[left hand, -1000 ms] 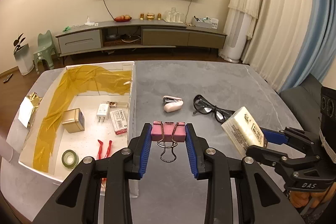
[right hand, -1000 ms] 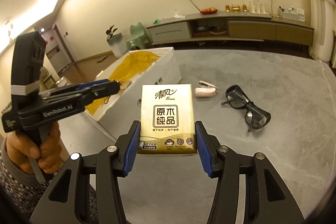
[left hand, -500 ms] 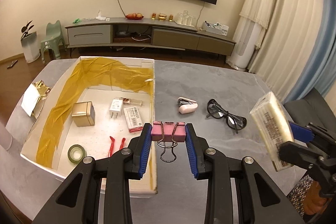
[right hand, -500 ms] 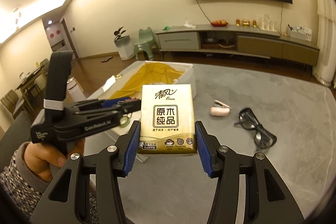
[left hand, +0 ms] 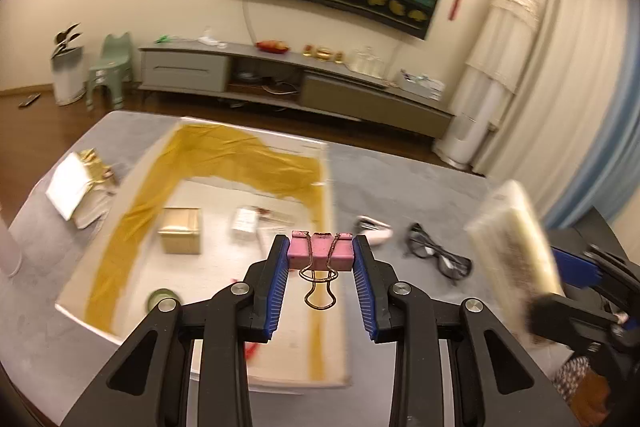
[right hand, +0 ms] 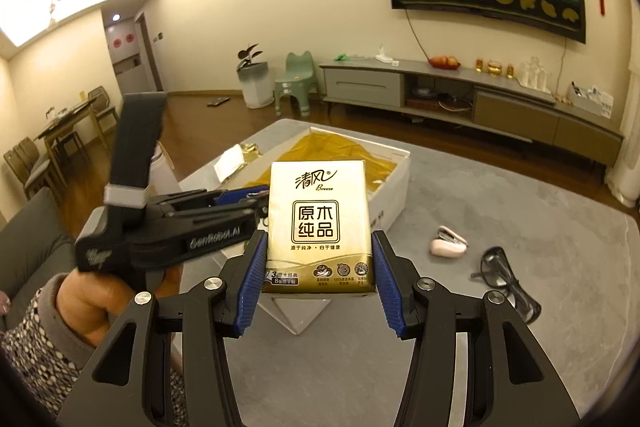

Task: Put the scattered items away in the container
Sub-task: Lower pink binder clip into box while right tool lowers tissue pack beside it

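Observation:
My left gripper [left hand: 321, 259] is shut on a pink binder clip [left hand: 321, 255], held in the air above the right wall of the white box [left hand: 326, 163]. My right gripper [right hand: 319, 259] is shut on a gold tissue pack [right hand: 317, 227]; the same tissue pack [left hand: 514, 251] shows blurred at the right of the left wrist view. The box [right hand: 394, 195], lined with yellow film, holds a gold cube [left hand: 180, 231], a green tape roll [left hand: 162, 301], a charger and small packets. A pink stapler [left hand: 374, 229] and black glasses [left hand: 438, 259] lie on the grey table right of the box.
A white card with gold foil [left hand: 78, 183] lies on the table left of the box. A person's hand [right hand: 86, 303] in a patterned sleeve holds the left gripper's handle. A TV cabinet [right hand: 460, 99], a green stool [right hand: 296, 79] and a bin stand beyond the table.
Both grippers have risen and tilted, so the table and box look lower and farther. The left gripper has shifted left over the box wall. Clip and tissue pack stay gripped.

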`<state>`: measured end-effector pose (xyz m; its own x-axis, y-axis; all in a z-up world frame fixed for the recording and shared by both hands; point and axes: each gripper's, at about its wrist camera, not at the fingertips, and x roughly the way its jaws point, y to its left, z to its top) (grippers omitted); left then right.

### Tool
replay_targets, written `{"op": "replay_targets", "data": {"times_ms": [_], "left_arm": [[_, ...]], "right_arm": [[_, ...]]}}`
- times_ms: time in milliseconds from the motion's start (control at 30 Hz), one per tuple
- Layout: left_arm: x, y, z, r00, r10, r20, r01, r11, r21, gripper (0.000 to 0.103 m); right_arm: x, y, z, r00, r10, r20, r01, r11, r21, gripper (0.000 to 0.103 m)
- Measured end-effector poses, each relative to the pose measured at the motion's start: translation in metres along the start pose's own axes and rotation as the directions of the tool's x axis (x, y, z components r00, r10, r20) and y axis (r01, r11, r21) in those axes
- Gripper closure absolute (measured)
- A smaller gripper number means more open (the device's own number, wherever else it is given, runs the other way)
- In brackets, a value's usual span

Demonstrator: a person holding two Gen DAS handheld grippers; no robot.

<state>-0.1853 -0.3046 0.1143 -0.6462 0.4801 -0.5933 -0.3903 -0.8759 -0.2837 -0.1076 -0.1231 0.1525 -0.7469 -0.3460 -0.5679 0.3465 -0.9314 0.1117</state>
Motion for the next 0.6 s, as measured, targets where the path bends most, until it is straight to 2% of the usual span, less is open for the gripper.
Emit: {"op": "replay_targets", "data": {"times_ms": [200, 267, 600], "left_arm": [[-0.003, 0.041, 0.008, 1.0, 0.014, 0.021, -0.011, 0.994, -0.107, 0.07], [-0.003, 0.049, 0.009, 0.999, 0.019, 0.035, -0.015, 0.993, -0.119, 0.07], [0.009, 0.07, 0.013, 1.0, 0.014, 0.01, -0.012, 0.987, -0.161, 0.07]], "right_arm": [[0.014, 0.004, 0.004, 1.0, -0.002, -0.024, 0.001, 1.0, -0.022, 0.049], [0.019, 0.004, 0.006, 1.0, 0.001, -0.032, -0.002, 1.0, -0.026, 0.049], [0.049, 0.01, 0.03, 0.999, 0.004, -0.052, -0.009, 0.997, -0.083, 0.049]]}}
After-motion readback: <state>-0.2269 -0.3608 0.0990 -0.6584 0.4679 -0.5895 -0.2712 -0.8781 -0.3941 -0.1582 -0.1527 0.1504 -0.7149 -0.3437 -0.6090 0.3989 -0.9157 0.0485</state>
